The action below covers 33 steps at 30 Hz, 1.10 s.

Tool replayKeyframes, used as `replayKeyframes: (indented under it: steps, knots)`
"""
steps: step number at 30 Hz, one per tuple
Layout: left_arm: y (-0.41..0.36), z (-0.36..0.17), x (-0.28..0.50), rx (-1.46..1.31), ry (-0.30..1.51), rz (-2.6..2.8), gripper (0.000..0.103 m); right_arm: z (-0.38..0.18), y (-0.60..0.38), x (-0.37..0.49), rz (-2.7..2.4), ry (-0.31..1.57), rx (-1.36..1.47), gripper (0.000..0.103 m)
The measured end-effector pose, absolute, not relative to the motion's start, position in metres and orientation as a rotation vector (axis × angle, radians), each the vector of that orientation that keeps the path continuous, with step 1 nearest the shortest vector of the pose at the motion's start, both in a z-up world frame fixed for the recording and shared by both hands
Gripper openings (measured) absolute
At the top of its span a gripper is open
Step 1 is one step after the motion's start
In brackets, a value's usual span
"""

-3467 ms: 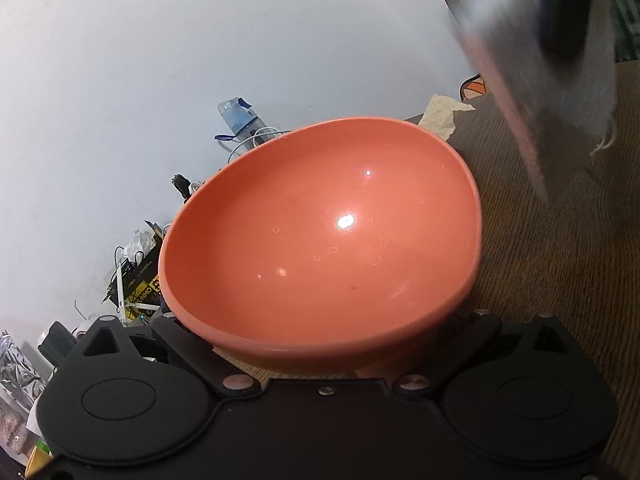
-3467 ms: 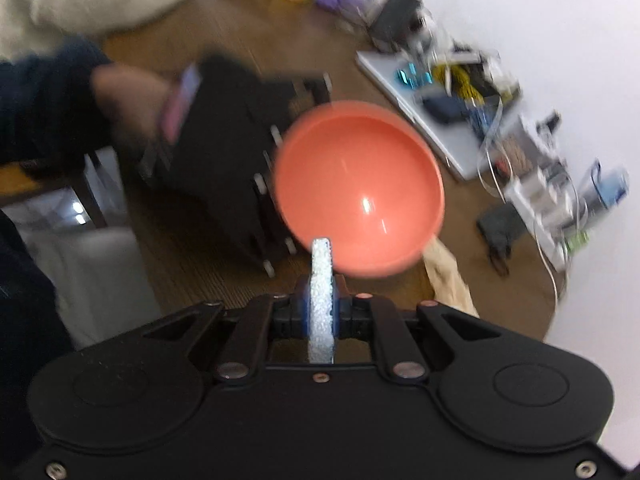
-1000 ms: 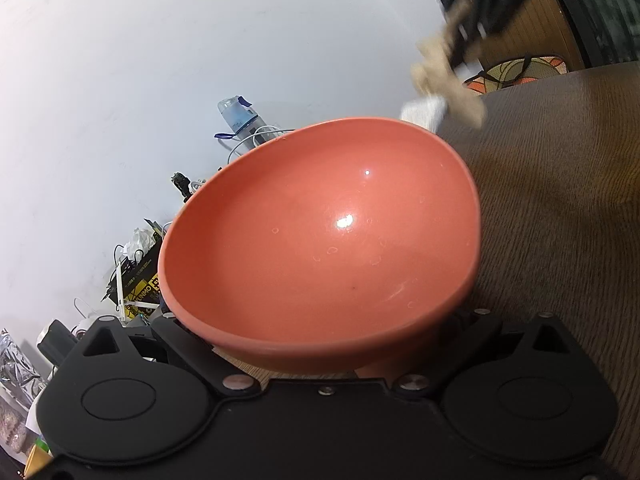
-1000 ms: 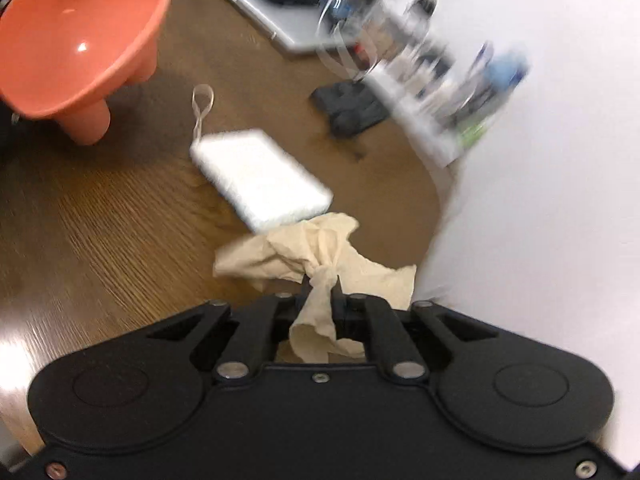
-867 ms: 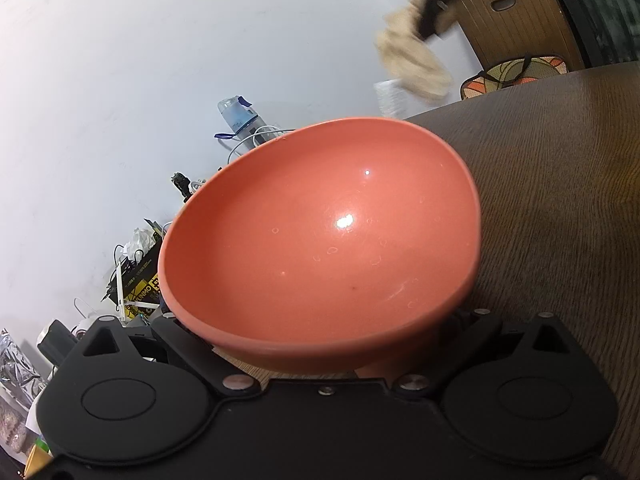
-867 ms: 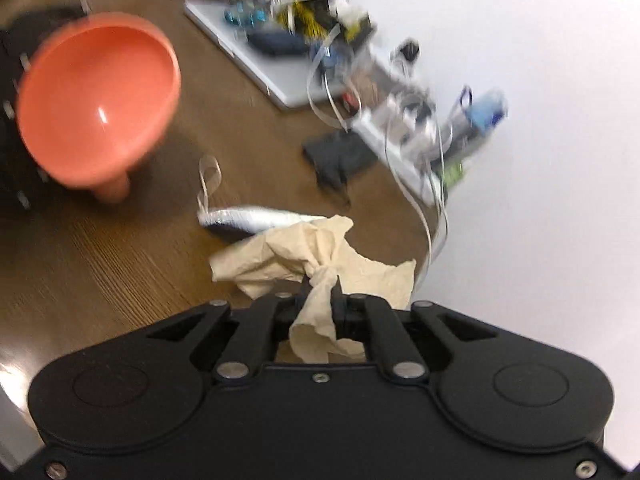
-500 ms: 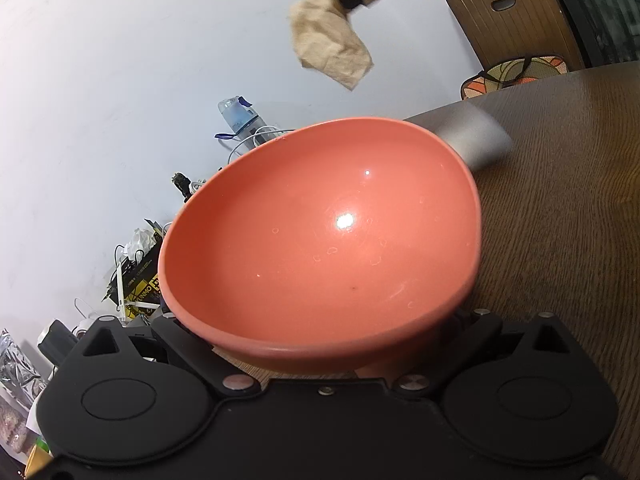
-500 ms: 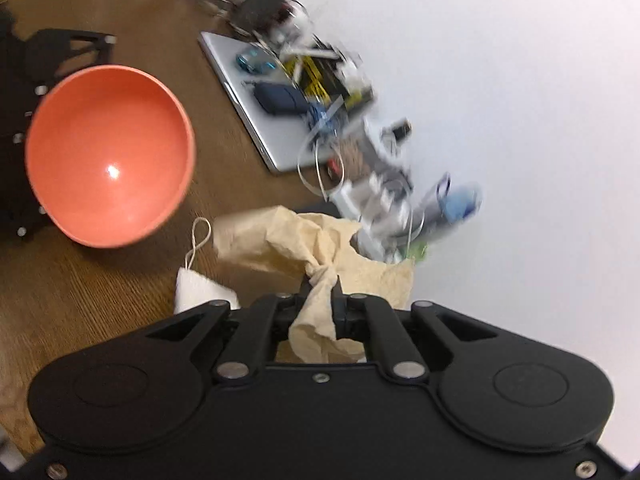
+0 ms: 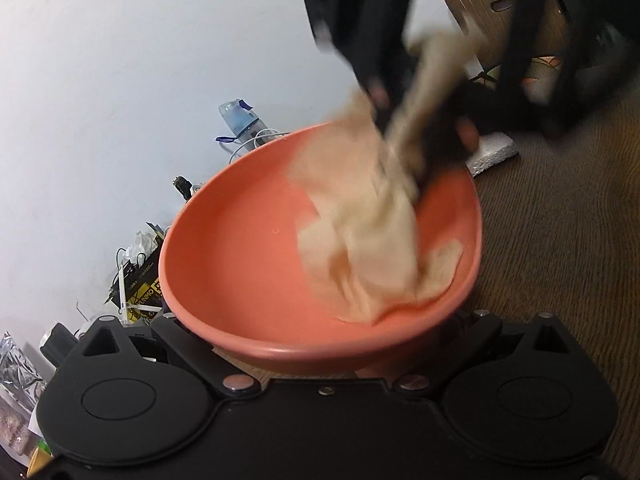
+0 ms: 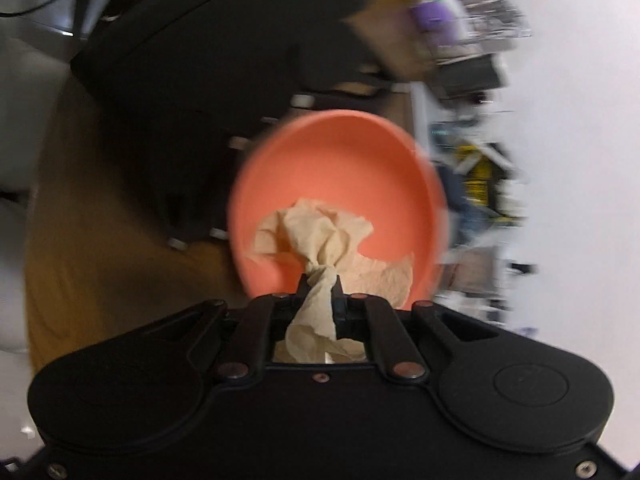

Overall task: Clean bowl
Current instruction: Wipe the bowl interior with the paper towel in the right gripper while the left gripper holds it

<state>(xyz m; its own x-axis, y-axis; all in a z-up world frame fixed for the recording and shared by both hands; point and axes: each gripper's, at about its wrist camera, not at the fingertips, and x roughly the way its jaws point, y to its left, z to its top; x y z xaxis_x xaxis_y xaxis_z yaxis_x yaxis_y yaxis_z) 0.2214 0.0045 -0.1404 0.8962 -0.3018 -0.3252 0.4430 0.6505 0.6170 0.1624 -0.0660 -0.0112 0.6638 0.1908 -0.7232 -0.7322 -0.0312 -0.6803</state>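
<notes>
Now the bowl sits tilted mid-frame, its foot gripped by the left gripper fingers. Pinched tight in the right gripper, the cloth lies inside, right of centre. Wiping looks barely started; the left wall seems untouched. A sponge lies on the counter upper right.

Right claw was angled downward, jaws clamped shut on a wad of cloth. Left claw was near level, gripping the bowl at its base
</notes>
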Motion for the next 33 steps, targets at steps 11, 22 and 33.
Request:
replayKeyframes:
  steps: [11, 22, 33]
  knots:
    - [0.005, -0.142, 0.223, 0.751, 0.201, -0.432, 0.099, 0.019, -0.053, 0.200, 0.813, 0.446, -1.104, 0.006]
    - [0.004, -0.145, 0.227, 0.750, 0.202, -0.434, 0.099, 0.005, -0.105, 0.223, 0.676, 0.559, -1.097, 0.006]
    - [0.006, -0.143, 0.232, 0.752, 0.199, -0.434, 0.099, -0.008, -0.095, 0.193, 0.837, 0.633, -0.851, 0.007]
